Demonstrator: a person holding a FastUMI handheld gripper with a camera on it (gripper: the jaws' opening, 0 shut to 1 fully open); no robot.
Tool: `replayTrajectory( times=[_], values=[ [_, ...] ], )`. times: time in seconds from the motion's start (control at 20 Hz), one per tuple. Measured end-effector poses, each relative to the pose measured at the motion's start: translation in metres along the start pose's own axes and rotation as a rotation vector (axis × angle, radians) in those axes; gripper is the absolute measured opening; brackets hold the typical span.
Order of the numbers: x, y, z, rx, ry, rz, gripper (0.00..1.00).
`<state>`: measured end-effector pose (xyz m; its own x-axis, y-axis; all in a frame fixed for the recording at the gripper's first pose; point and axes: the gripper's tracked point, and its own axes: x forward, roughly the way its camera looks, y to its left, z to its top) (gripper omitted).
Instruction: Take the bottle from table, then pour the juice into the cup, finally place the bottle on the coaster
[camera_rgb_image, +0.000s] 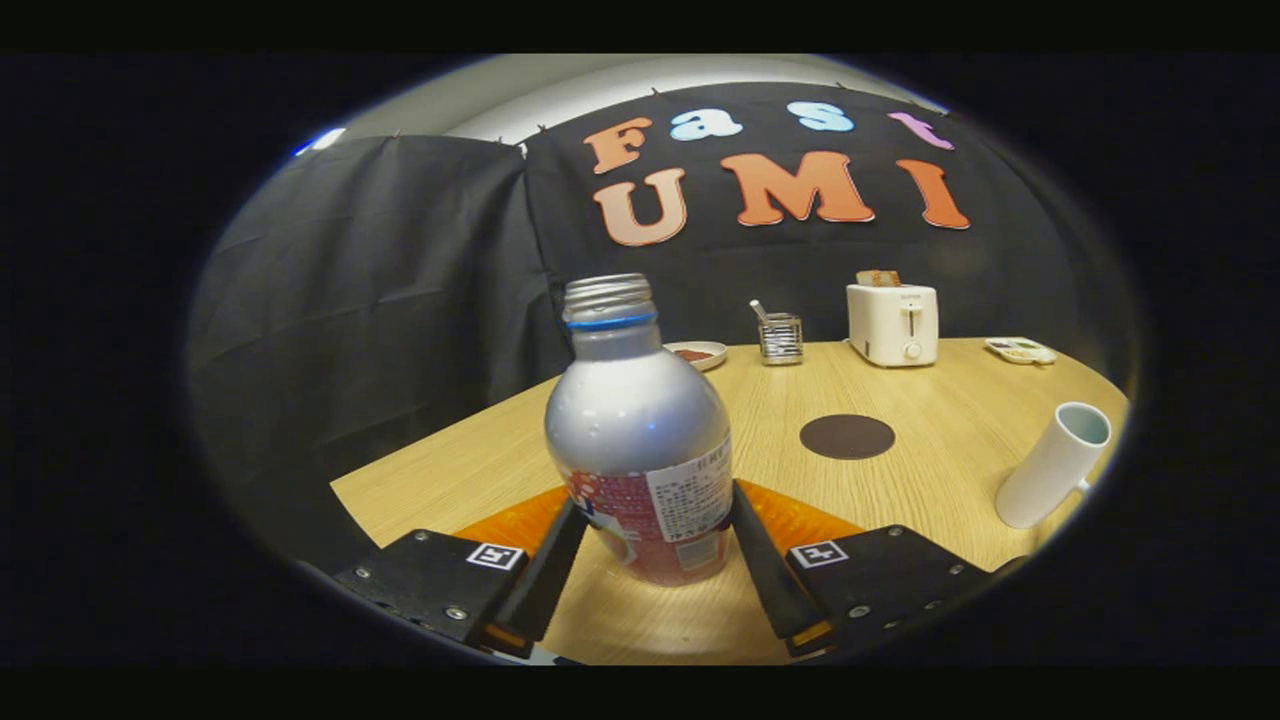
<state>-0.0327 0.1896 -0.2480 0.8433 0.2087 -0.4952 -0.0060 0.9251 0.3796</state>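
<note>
Gripper (652, 525) nearest the camera, both fingers pressed against the lower sides of the bottle (640, 430), one per side, clamped on the label band. Bottle is upright between the fingers, silver body, red and white label, cap off, threaded neck open with a blue ring under it. Cannot tell whether its base touches the table (480, 460) or sits just above it.

Left to right beyond the fingers: black cloth wall on the left and behind. Light wood table runs from the fingers out to the wall. At the far edge, partly hidden behind the bottle's shoulder, a small dish (698, 352) with something reddish in it. Just right of it a wire holder (780, 338) with a utensil handle sticking out. Next a white toaster (893, 322) with a slice in the slot. Farthest right at the back, a flat white tray (1020, 350).

Mid-table, ahead and right of the bottle: dark round coaster (847, 437), bare. Well right of that, near the table edge: white cup (1055, 465), blue-green inside; it looks tilted in the fisheye view. Coaster and cup well apart from the bottle.
</note>
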Motion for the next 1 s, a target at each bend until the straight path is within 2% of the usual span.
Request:
replayTrajectory(
  times=[0.4, 0.7, 1.0],
  values=[
    [-0.012, -0.012, 0.021, 0.181, -0.033, 0.02, 0.8],
    [-0.021, -0.023, 0.037, 0.389, -0.088, 0.057, 0.8],
    [-0.028, -0.038, 0.043, 0.553, -0.12, 0.048, 0.8]
  ],
)
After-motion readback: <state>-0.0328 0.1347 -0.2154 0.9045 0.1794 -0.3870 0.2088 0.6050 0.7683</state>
